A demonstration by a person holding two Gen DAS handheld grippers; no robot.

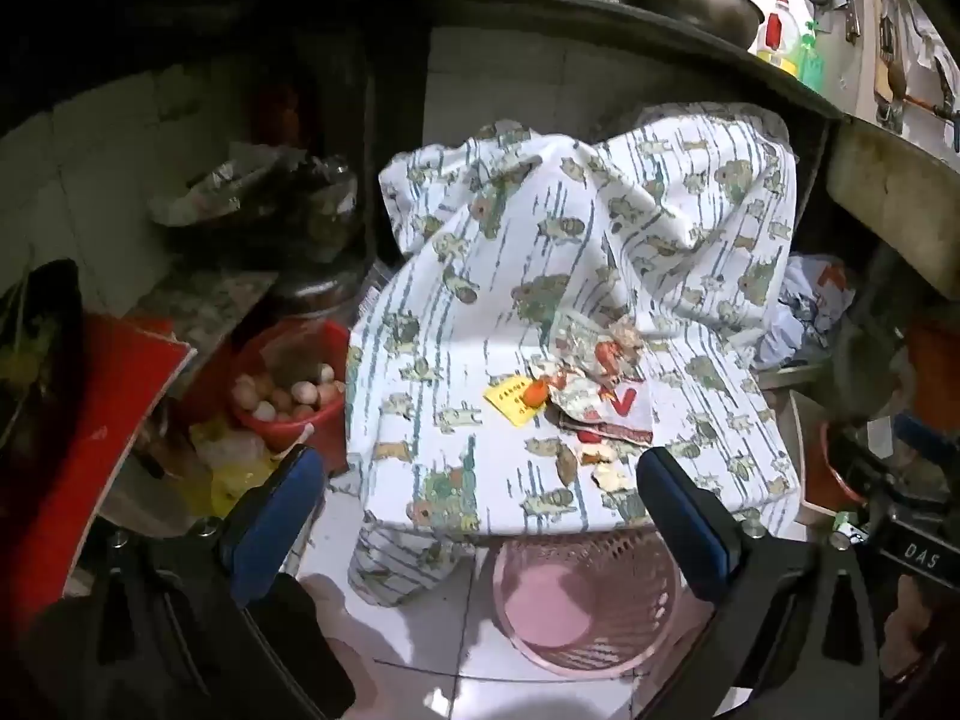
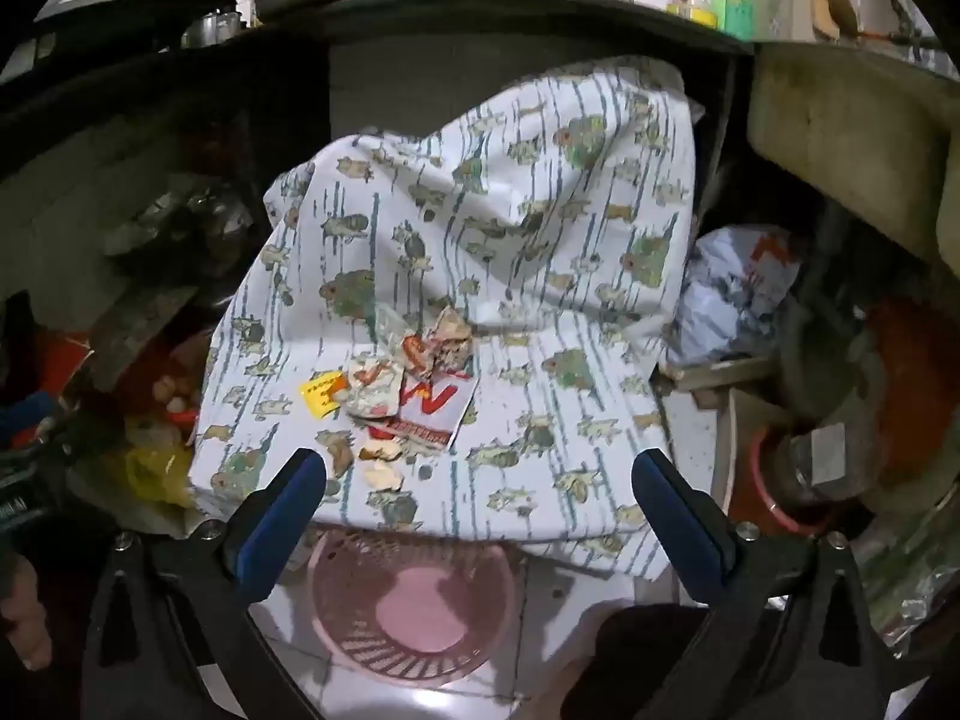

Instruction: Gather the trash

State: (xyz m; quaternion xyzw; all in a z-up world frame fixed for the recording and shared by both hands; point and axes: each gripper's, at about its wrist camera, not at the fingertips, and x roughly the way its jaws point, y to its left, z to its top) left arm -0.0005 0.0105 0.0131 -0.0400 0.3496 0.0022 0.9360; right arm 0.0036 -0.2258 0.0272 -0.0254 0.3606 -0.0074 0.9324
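We are at the very start of the collecting: both tools are poised over the litter and nothing has been picked up yet. Our left gripper (image 1: pixel 480 483) has its jaws spread as wide as they go, with nothing between the blue pads, and our right gripper (image 2: pixel 480 483) is the same, wide open and empty, angled down toward the work.

The trash sits just ahead of both sets of fingertips, on a patterned cloth (image 1: pixel 540 276) draped over some bulky support. It is a small heap: a crumpled wrapper (image 2: pixel 375 390) lying on a flat red-and-white leaflet (image 2: pixel 441 414), a yellow slip (image 1: pixel 510 405) touching the heap on its left side with a small orange piece (image 1: pixel 536 391) on it, and a few pale scraps (image 2: pixel 381 462) nearest to our right gripper's left finger.

Directly below the grippers, on the tiled floor under the cloth's front edge, stands the pink mesh basket (image 1: pixel 588 606), which looks empty and is, we judge, where the trash goes.

The next move calls for pushing one gripper forward so its pads straddle a single piece, the crumpled wrapper being the easiest, then closing without pinching the cloth
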